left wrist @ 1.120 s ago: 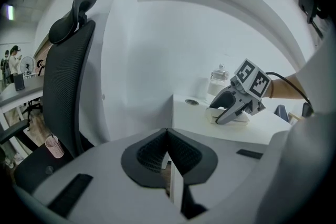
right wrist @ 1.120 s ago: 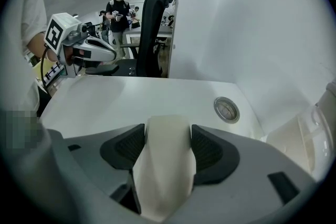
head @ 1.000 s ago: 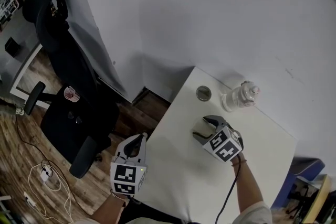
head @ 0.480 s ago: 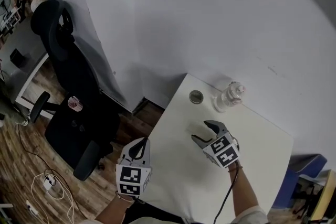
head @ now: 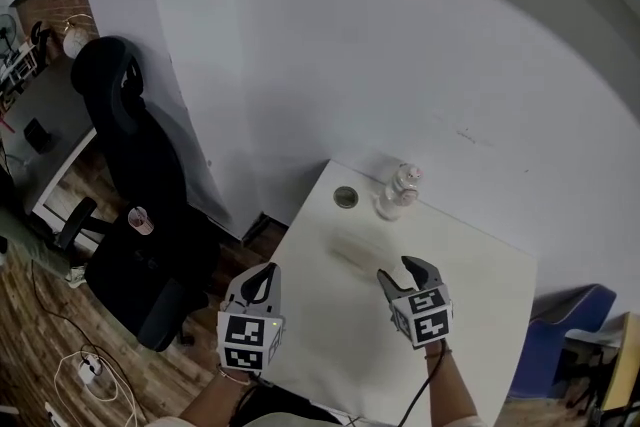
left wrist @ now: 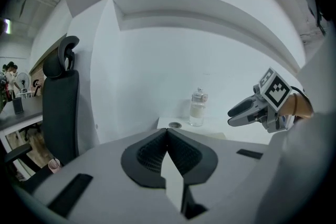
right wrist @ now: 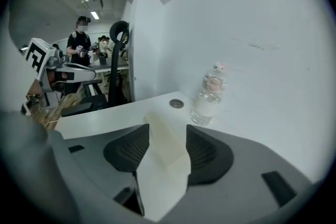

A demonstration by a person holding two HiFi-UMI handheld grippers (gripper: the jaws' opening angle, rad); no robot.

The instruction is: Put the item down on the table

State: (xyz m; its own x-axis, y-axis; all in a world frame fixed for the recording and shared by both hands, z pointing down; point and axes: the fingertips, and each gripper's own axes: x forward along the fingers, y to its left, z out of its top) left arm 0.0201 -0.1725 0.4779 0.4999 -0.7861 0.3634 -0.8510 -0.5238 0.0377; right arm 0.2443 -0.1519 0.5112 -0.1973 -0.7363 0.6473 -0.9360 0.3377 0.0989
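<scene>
The item, a pale cream block (head: 352,253), lies flat on the white table (head: 470,265). In the right gripper view the block (right wrist: 164,140) shows through the gap between the jaws, resting on the tabletop beyond them and apart from both pads. My right gripper (head: 398,271) (right wrist: 168,127) hovers above the table just nearer me than the block; it is open, and its jaws have just been closing a little with nothing gripped. The left gripper (head: 265,273) (left wrist: 167,131) hangs off the table's left edge, shut and empty. The right gripper (left wrist: 247,113) also shows in the left gripper view.
A small clear bottle (head: 398,192) (right wrist: 210,94) (left wrist: 197,107) stands at the table's far edge by the white wall. A round cable grommet (head: 345,197) (right wrist: 176,103) sits left of it. A black office chair (head: 130,145) stands to the left on the wood floor.
The right gripper has lifted and drawn back from the block, which stays on the table. Its jaws have narrowed slightly. The left gripper has risen too.
</scene>
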